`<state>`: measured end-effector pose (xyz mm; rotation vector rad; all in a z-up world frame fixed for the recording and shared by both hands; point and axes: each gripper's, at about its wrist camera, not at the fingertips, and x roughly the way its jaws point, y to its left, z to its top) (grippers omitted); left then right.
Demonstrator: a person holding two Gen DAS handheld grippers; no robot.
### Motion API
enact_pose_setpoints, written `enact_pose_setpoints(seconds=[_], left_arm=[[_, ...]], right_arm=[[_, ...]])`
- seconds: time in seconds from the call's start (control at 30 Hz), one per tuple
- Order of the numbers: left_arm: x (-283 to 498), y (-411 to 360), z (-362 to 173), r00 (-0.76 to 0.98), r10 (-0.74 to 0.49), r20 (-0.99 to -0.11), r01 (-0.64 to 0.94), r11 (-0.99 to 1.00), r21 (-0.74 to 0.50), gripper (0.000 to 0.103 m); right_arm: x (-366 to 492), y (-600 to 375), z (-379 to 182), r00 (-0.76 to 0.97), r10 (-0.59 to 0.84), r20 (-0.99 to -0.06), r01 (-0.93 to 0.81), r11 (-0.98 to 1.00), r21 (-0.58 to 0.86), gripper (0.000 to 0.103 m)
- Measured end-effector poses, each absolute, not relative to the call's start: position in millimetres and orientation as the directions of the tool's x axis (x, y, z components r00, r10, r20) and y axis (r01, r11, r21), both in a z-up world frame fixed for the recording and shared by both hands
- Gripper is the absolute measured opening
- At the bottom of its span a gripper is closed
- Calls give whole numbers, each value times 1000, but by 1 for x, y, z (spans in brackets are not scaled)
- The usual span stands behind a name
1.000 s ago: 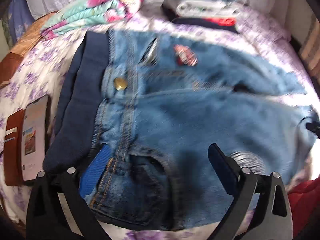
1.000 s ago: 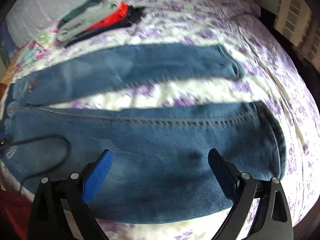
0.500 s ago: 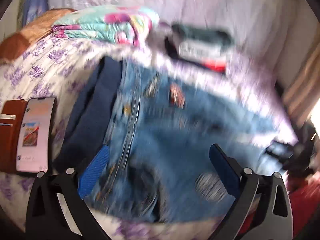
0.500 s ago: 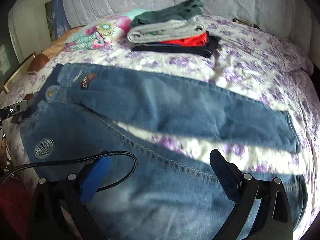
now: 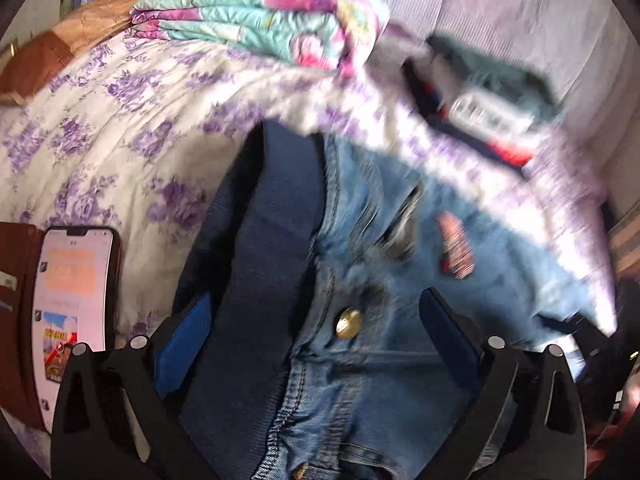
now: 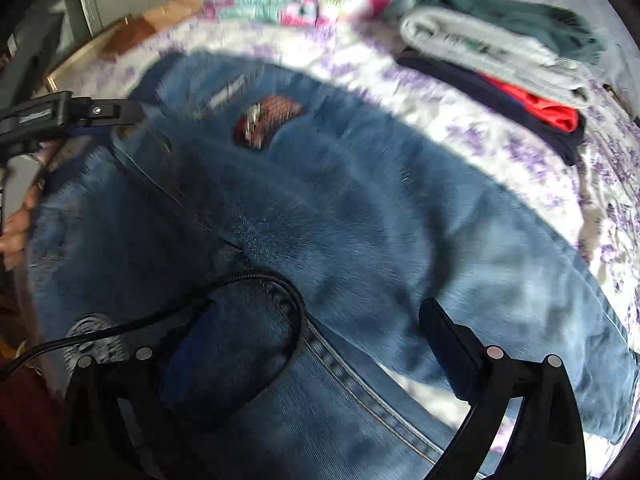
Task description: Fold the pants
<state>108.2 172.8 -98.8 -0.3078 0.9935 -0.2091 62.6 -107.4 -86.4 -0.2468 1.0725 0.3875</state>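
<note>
Blue jeans [image 5: 400, 392] lie spread flat on the flowered bedspread [image 5: 100, 148]. In the left wrist view I see their dark ribbed waistband [image 5: 256, 264], a brass button [image 5: 349, 322] and a red patch [image 5: 456, 248]. My left gripper [image 5: 316, 344] is open, its fingers standing either side of the waistband and button. In the right wrist view the jeans [image 6: 360, 220] fill the frame, patch [image 6: 268, 120] at the far side. My right gripper [image 6: 316, 356] is open low over the seat and upper legs. The left gripper [image 6: 60, 114] shows there at the upper left, with a hand [image 6: 16, 228] below it.
A phone [image 5: 72, 312] on a brown wallet [image 5: 16, 320] lies left of the waistband. A folded floral blanket [image 5: 260, 20] and a stack of folded clothes [image 6: 500, 60] sit at the far side of the bed. A black cable [image 6: 240, 284] loops over the jeans.
The left gripper has moved farther along the waistband, so the button now sits between its fingers. The right gripper has swung from the leg ends toward the waist. Both stay open.
</note>
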Motion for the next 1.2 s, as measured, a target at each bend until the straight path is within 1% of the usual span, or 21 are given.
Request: enact_pose_setpoints(seconds=[0.1, 0.17, 0.2, 0.27, 0.4, 0.5, 0.53, 0.6, 0.63, 0.67, 0.7, 0.77, 0.87, 0.9, 0.93, 0.97, 1.0, 1.03, 1.07, 1.1, 1.2], left_arm=[[122, 200, -89, 568, -385, -727, -13, 880, -476, 98], [139, 214, -90, 564, -434, -702, -40, 835, -549, 98], [146, 216, -92, 554, -442, -705, -54, 826, -561, 98], [163, 217, -94, 534, -457, -712, -57, 820, -569, 98], [186, 200, -92, 483, -499, -720, 39, 833, -551, 98], [192, 193, -93, 472, -502, -724, 97, 846, -524, 97], [190, 191, -92, 473, -504, -723, 111, 848, -518, 93], [192, 191, -94, 471, -488, -735, 127, 862, -491, 60], [193, 192, -95, 465, -484, -742, 129, 866, -484, 52], [194, 196, -97, 457, -493, -741, 128, 860, -493, 38], [195, 199, -98, 453, -497, -740, 123, 857, -500, 34], [195, 202, -97, 444, -497, -746, 108, 856, -506, 34], [193, 197, -95, 445, -470, -762, 110, 874, -474, 35], [193, 196, -95, 446, -463, -766, 106, 877, -468, 37], [194, 196, -96, 447, -458, -768, 98, 879, -467, 38], [196, 196, -99, 446, -458, -769, 88, 877, -472, 41], [196, 196, -100, 445, -456, -771, 79, 878, -473, 42], [197, 196, -101, 444, -452, -773, 73, 879, -472, 43], [198, 195, -102, 444, -451, -775, 71, 879, -471, 44], [198, 194, -103, 443, -453, -774, 72, 878, -473, 44], [198, 192, -103, 441, -455, -774, 83, 879, -470, 46]], right_arm=[[61, -145, -55, 512, 235, -826, -407, 913, 8, 99], [76, -170, -44, 512, 260, -819, -401, 915, 40, 99], [86, -180, -42, 507, 268, -819, -400, 915, 52, 99], [107, -192, -40, 479, 297, -826, -430, 900, 74, 96], [136, -199, -49, 408, 333, -850, -528, 846, 78, 90], [159, -203, -57, 385, 372, -845, -551, 827, 113, 89], [165, -204, -59, 373, 388, -843, -566, 815, 124, 89], [171, -199, -67, 354, 394, -848, -599, 792, 119, 89], [174, -195, -71, 339, 398, -853, -612, 781, 121, 89], [179, -191, -76, 320, 406, -856, -622, 772, 134, 89], [184, -189, -80, 305, 418, -856, -623, 767, 153, 89], [186, -192, -77, 271, 476, -837, -613, 756, 231, 89], [177, -197, -65, 204, 571, -795, -627, 700, 341, 89], [174, -196, -64, 148, 588, -795, -644, 668, 373, 89], [168, -194, -63, 91, 570, -817, -677, 637, 368, 89], [162, -191, -61, 70, 506, -859, -731, 613, 301, 89], [154, -189, -60, 92, 410, -907, -800, 573, 178, 89], [148, -190, -60, 151, 316, -937, -848, 528, 41, 89], [147, -196, -59, 210, 247, -946, -863, 502, -60, 89], [155, -206, -55, 240, 224, -945, -845, 527, -90, 87], [191, -237, -36, 272, 352, -896, -697, 714, 69, 81]])
